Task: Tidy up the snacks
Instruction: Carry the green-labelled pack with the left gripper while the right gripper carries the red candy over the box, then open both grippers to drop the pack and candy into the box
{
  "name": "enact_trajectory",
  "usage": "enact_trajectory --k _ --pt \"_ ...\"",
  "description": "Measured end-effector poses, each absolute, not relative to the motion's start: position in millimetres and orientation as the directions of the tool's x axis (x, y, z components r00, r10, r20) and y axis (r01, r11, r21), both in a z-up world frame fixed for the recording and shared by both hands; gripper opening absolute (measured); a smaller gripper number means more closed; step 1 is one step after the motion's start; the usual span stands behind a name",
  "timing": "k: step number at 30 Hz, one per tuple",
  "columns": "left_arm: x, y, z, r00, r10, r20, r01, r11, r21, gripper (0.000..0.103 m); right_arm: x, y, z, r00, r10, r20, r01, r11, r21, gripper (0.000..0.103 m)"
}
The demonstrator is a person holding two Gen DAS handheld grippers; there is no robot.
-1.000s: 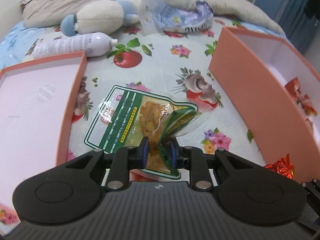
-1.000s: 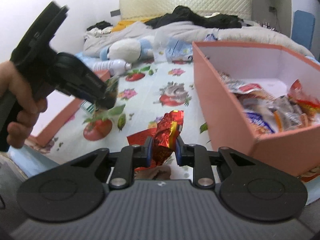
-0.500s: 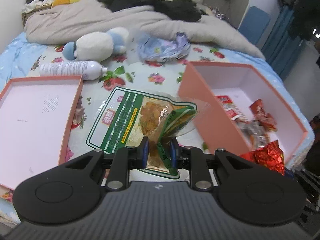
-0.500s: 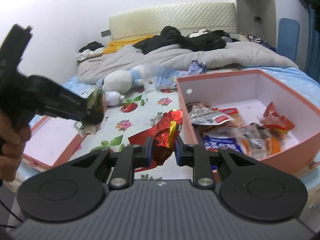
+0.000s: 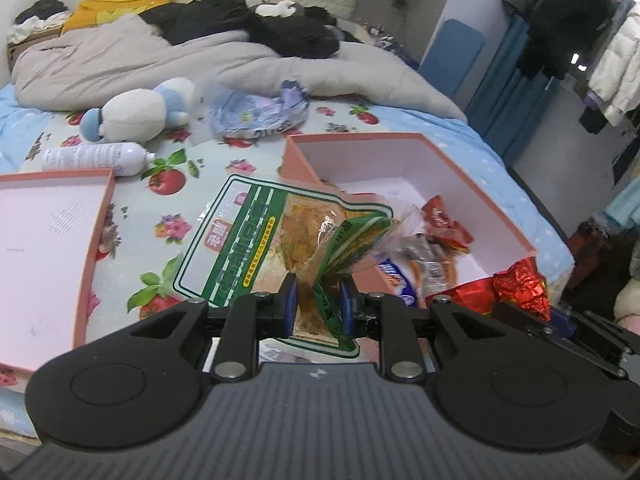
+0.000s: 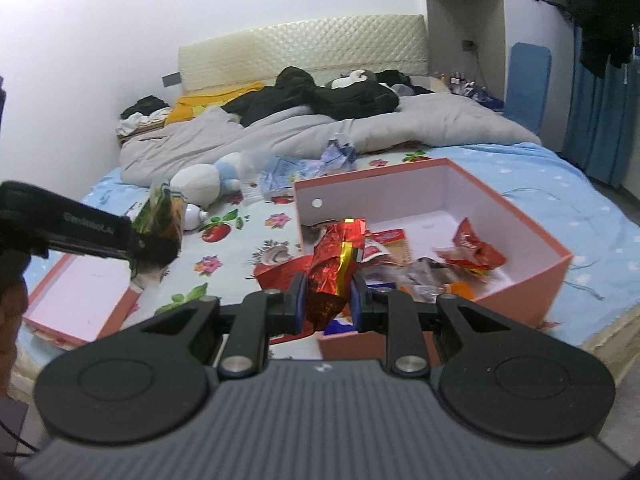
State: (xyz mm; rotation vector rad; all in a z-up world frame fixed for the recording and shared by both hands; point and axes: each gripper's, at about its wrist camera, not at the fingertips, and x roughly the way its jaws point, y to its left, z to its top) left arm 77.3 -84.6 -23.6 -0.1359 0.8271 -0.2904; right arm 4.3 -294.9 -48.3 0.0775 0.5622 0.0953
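Note:
My left gripper (image 5: 318, 300) is shut on a green and clear snack bag (image 5: 256, 248) and holds it in the air beside the near left corner of the pink box (image 5: 472, 184). My right gripper (image 6: 328, 304) is shut on a red foil snack packet (image 6: 336, 268) above the box's near left edge (image 6: 524, 288). Several snack packets (image 6: 468, 252) lie inside the box. The left gripper and its bag (image 6: 160, 216) show at the left of the right wrist view. The red foil packet (image 5: 516, 284) shows at the right of the left wrist view.
The pink box lid (image 5: 48, 240) lies open side up on the left of the bed. A white bottle (image 5: 96, 156), a plush toy (image 5: 136, 112) and a crumpled plastic bag (image 5: 260, 112) lie behind it. A grey duvet (image 5: 160, 60) covers the far bed.
Both grippers have risen and moved right, toward the box, each with its packet. The box's inside now shows in both views.

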Motion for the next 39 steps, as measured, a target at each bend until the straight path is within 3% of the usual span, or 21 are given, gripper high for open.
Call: enact_trajectory --k 14,27,39 --pt "68 -141 -26 0.555 -0.417 -0.72 0.272 0.909 -0.316 0.025 5 -331 -44 0.823 0.047 -0.566 0.035 0.99 0.134 0.025" --pt "166 -186 -42 0.494 -0.455 -0.741 0.303 0.889 -0.344 0.025 85 -363 -55 0.801 0.028 -0.597 0.079 0.985 0.151 0.025" --pt "256 -225 -86 0.417 -0.464 -0.782 0.313 0.881 -0.355 0.025 169 -390 -100 0.742 0.04 -0.669 0.094 0.982 0.163 0.025"
